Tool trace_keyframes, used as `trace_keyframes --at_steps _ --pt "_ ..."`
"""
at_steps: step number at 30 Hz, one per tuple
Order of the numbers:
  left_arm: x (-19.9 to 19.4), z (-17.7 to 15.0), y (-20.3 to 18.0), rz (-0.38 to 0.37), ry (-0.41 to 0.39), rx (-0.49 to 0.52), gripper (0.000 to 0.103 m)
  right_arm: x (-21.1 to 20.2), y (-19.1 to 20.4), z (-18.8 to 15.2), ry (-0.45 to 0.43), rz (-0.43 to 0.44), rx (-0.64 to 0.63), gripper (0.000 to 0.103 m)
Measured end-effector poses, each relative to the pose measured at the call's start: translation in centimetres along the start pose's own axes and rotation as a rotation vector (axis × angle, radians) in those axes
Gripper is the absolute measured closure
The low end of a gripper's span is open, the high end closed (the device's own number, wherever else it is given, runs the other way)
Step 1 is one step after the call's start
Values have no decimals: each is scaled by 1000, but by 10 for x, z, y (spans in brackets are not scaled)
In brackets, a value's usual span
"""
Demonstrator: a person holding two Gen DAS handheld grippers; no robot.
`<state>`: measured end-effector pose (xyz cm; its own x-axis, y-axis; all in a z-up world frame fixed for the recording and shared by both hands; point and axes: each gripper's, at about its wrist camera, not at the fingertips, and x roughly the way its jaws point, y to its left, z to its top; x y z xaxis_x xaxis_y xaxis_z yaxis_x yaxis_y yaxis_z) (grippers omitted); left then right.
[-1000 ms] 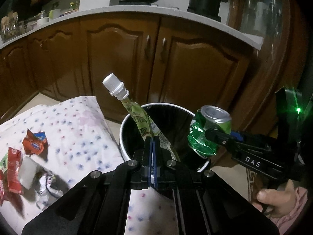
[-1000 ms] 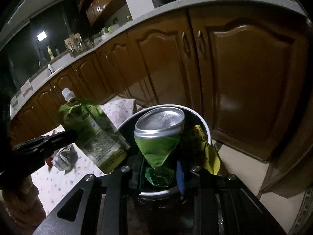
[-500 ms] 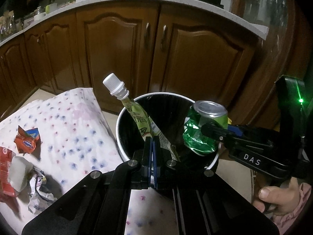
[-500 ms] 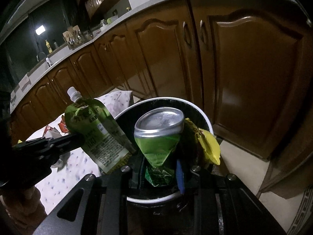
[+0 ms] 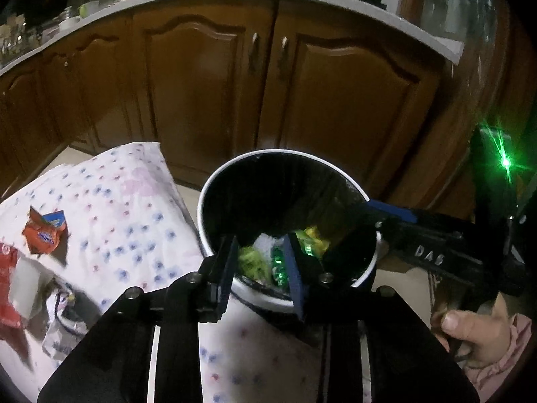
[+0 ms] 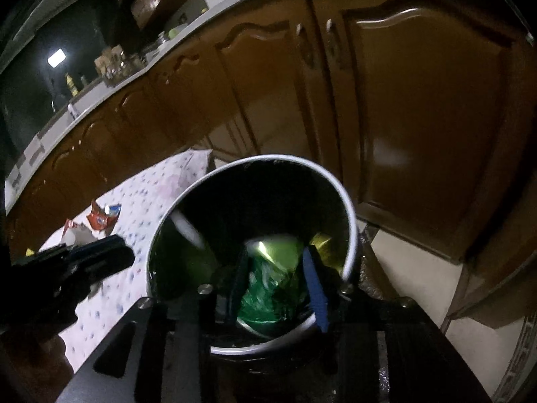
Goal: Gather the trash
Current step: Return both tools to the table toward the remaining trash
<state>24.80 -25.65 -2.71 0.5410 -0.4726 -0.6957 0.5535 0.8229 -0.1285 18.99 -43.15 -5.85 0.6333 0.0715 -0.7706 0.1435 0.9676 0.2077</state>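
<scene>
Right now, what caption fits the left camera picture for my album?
Open left claw above the round black bin, green trash dropped inside, orange wrapper waiting on the flowered cloth.

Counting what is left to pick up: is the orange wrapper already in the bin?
No, the orange wrapper lies on the flowered cloth, left of the bin and outside its rim.

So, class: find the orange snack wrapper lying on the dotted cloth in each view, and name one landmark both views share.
Left wrist view: orange snack wrapper at the far left, on the dotted cloth.
Right wrist view: orange snack wrapper left of centre, on the same cloth, above the left gripper.
Shared landmark: the white-rimmed bin.
</scene>
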Motion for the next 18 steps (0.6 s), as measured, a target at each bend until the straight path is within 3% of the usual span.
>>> trace_keyframes --at_steps 2,5,7,10,18 --pt "-7 -5 6 10 -7 -27 66 -8 -4 -1 -26 5 25 63" --pt "-22 -15 16 8 -31 -74 64 -19 -6 -3 -51 11 47 59" --pt "-35 -26 23 14 -51 -104 61 -25 -3 -6 -66 21 58 44" --pt "-59 -48 35 30 -85 -148 57 -37 6 -14 -99 48 68 32" --pt "-107 -95 66 102 -116 -201 55 -54 46 -42 -121 118 67 29"
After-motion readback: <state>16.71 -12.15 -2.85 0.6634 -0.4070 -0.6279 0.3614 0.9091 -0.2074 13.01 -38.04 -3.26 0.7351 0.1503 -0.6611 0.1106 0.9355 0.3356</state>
